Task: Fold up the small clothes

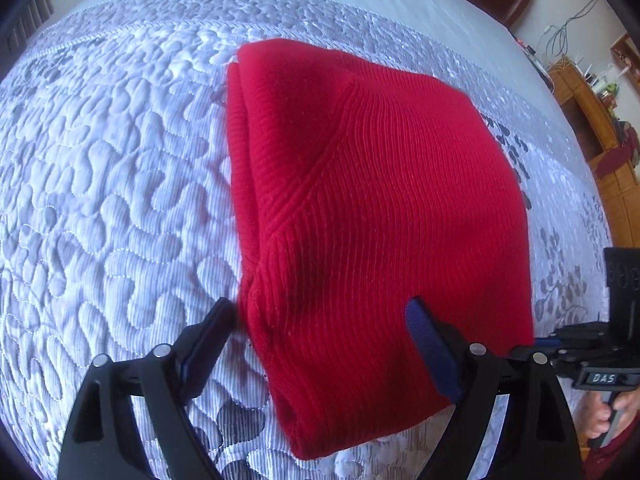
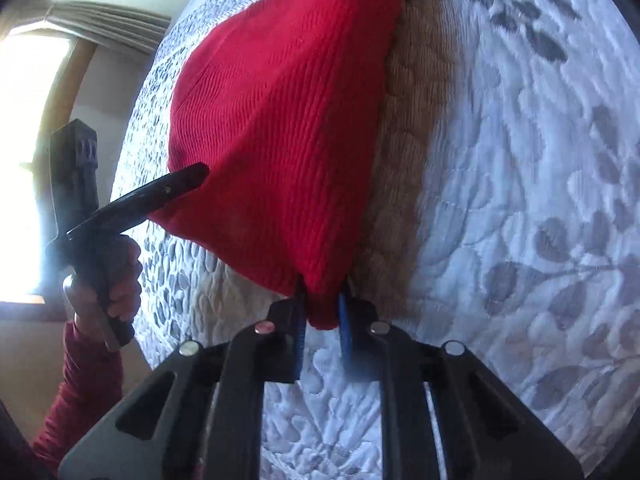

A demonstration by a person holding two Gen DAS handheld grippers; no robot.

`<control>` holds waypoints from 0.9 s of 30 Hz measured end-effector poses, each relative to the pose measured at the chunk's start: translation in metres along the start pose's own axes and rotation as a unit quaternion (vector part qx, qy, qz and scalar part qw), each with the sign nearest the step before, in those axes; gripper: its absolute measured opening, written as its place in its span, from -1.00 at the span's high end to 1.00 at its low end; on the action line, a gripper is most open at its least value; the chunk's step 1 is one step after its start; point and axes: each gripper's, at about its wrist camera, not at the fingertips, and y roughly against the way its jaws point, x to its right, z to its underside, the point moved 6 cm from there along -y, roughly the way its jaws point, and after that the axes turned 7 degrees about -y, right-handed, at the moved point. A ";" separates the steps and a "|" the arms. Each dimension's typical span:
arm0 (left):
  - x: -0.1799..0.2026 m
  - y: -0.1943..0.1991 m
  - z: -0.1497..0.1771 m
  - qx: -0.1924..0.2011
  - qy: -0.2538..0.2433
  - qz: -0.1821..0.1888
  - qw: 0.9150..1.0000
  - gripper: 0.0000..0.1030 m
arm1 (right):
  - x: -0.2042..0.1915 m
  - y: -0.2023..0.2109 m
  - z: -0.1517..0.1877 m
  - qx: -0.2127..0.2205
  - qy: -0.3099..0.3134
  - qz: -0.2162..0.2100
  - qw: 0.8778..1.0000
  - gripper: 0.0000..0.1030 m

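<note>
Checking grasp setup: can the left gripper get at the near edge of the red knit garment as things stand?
Probably yes. The left gripper is open and straddles the red knit garment's near corner with nothing between; the right gripper pinches another corner.

Two wrist cameras, both close above the bed and looking down.

Your left view looks steeply down along its fingers at the red knit garment (image 1: 372, 208) on the quilted bedspread (image 1: 120, 168). Your right view faces the same garment from the opposite corner, very near. Both views share garment and bedspread.
</note>
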 end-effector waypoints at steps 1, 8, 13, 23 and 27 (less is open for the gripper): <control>0.000 0.000 0.001 0.002 -0.003 -0.003 1.000 -0.71 | 0.002 0.006 0.001 0.005 0.002 -0.002 1.000 0.78; 0.007 -0.008 0.012 0.014 -0.028 -0.029 0.999 -0.75 | 0.014 -0.009 0.006 -0.005 0.002 0.026 1.000 0.79; 0.008 0.000 0.017 0.013 -0.029 -0.030 0.999 -0.70 | 0.010 -0.003 0.006 0.001 0.007 0.014 1.000 0.67; 0.017 0.031 0.037 0.060 -0.038 -0.059 0.996 -0.70 | -0.002 0.017 -0.006 0.023 0.013 -0.001 1.000 -0.28; 0.021 0.038 0.044 0.072 -0.044 -0.063 0.994 -0.70 | 0.006 0.001 -0.004 0.009 -0.005 0.001 1.000 -0.12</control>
